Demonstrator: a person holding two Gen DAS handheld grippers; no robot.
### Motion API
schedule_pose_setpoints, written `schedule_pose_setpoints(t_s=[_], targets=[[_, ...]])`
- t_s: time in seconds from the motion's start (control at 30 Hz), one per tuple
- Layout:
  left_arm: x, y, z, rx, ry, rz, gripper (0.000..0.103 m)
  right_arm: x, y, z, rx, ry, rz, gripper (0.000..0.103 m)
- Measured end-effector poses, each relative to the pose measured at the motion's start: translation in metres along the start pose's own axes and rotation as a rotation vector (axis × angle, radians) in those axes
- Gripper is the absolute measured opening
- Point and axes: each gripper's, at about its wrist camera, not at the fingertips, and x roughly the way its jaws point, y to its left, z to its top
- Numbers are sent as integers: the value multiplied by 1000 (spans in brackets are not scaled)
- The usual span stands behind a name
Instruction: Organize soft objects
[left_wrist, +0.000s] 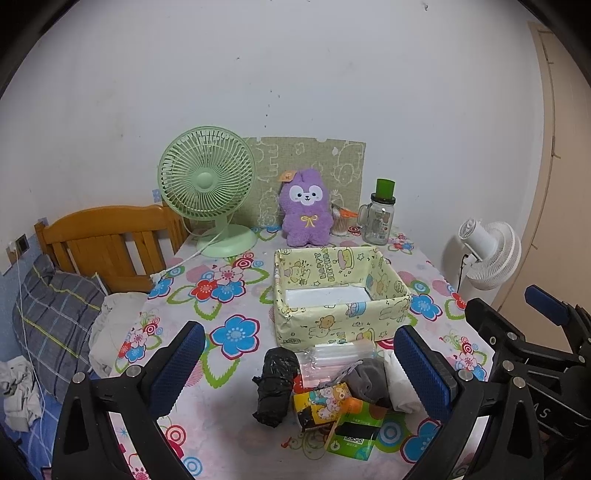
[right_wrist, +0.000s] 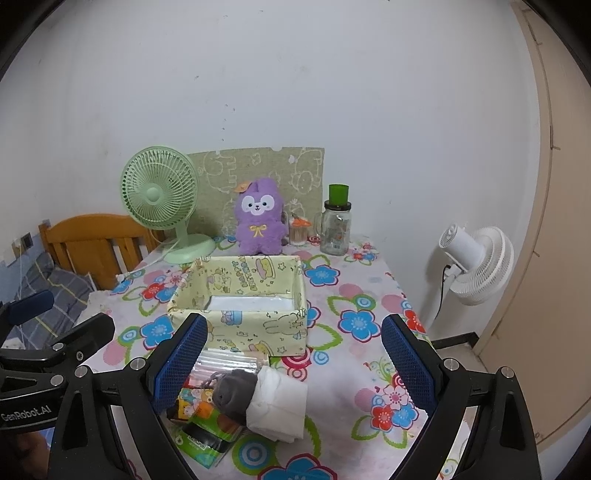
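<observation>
Hovering wide open, both grippers (left_wrist: 299, 369) (right_wrist: 293, 363) hold nothing — grabbing the grey sock (right_wrist: 234, 391) could drag the white cloth (right_wrist: 280, 404) along.

Near my table edge, a heap: black bag roll (left_wrist: 276, 384), clear pouch (left_wrist: 338, 357), grey sock (left_wrist: 364, 380), white cloth (right_wrist: 279, 404), packets (left_wrist: 325, 404), just before the empty yellow box (left_wrist: 332, 321).

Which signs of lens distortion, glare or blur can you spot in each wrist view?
Left wrist view: dark corners, door frame bowed by the fisheye, glint on the glass jar. Right wrist view: the same dark corners and bowed edges, floral tablecloth evenly lit, sharp; faint glare on the clear packet.
</observation>
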Motion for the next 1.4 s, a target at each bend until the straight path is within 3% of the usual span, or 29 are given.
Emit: schedule_pose_setpoints(t_s=[1.4], targets=[[-3,5,3,-17,5,-17,103,-4,0,2,-8,-6,-2,97]])
